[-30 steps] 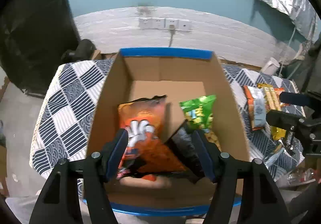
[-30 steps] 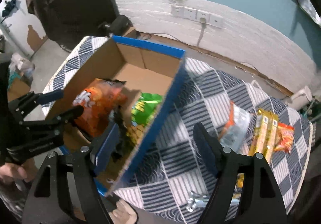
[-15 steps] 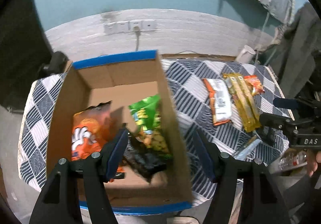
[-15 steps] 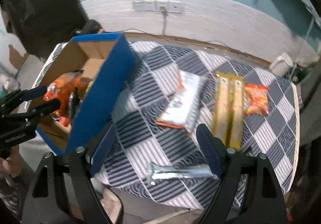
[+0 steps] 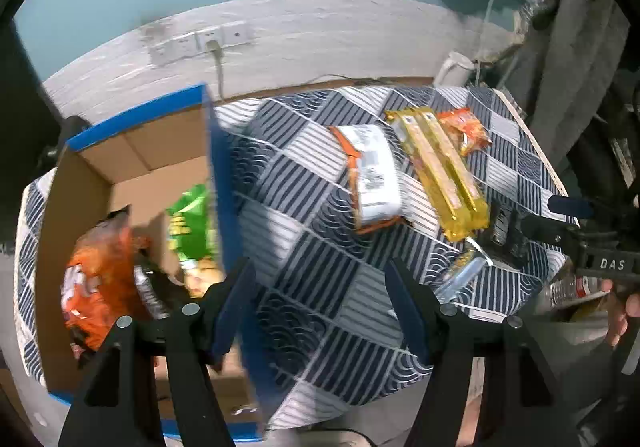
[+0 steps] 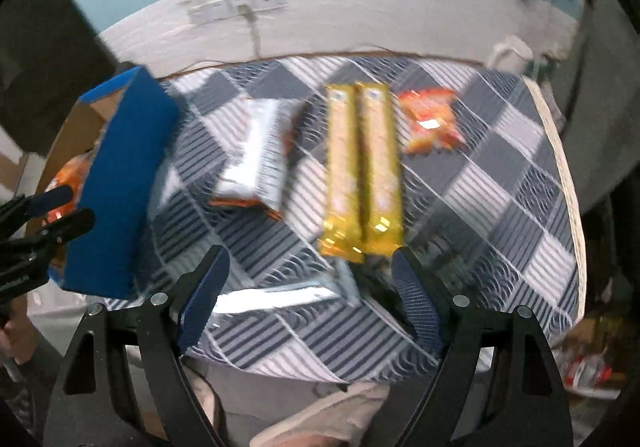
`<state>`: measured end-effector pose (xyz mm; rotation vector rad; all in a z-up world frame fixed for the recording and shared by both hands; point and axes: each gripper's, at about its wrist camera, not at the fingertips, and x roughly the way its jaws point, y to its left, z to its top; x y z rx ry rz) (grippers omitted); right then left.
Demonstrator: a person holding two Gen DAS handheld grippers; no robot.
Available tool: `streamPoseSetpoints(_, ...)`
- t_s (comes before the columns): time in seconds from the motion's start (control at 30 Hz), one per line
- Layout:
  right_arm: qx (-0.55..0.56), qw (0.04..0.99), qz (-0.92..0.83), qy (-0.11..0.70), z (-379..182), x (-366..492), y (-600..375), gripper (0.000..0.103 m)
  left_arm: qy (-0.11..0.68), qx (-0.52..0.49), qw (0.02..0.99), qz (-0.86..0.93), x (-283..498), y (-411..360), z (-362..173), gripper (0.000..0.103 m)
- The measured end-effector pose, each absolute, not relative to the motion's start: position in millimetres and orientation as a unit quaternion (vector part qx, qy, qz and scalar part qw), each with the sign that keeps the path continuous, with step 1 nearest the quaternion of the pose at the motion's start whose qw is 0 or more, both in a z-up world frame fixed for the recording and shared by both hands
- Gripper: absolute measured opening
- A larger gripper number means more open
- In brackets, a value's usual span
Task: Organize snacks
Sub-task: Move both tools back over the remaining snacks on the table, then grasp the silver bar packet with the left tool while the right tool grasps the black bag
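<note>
A blue-edged cardboard box (image 5: pixel 222 183) stands on the left of the table and holds an orange chip bag (image 5: pixel 96 271), a green bag (image 5: pixel 188 223) and a dark packet. On the checked cloth lie a white and orange packet (image 5: pixel 374 171), a yellow twin pack (image 5: pixel 440 171), a small orange packet (image 5: pixel 464 129) and a silver packet (image 5: pixel 464 271) at the near edge. My left gripper (image 5: pixel 320 303) is open and empty over the box's right wall. My right gripper (image 6: pixel 308 295) is open and empty just above the silver packet (image 6: pixel 280 293), with the yellow twin pack (image 6: pixel 362 171) beyond.
The table's right edge (image 6: pixel 560 151) drops off to a cluttered floor. A white wall with sockets (image 5: pixel 200 43) runs behind the table. My right gripper also shows at the right of the left wrist view (image 5: pixel 560 219).
Both grippers have swung right, away from the box and towards the loose packets. The dark packet that was between my left fingers lies in the box. My right gripper has come near the silver packet.
</note>
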<state>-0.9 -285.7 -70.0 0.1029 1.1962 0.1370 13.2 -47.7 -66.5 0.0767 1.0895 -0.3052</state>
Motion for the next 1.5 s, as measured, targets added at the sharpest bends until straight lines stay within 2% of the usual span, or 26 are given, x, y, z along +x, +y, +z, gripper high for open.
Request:
streamPoseSetpoints(0.53,0.111,0.788,-0.014,0.605,-129,-8,-349,0.084,0.543,0.093,0.812,-0.193,27,-122,-110,0.069)
streamPoseSetpoints(0.93,0.143,0.770,-0.081,0.617,-171,18,-352,0.084,0.574,0.059,0.791,-0.204,48,-131,-138,0.069)
streamPoseSetpoints(1.5,0.071,0.764,-0.093,0.634,-183,17,-384,0.084,0.604,0.091,0.744,-0.272,34,-174,-159,0.069)
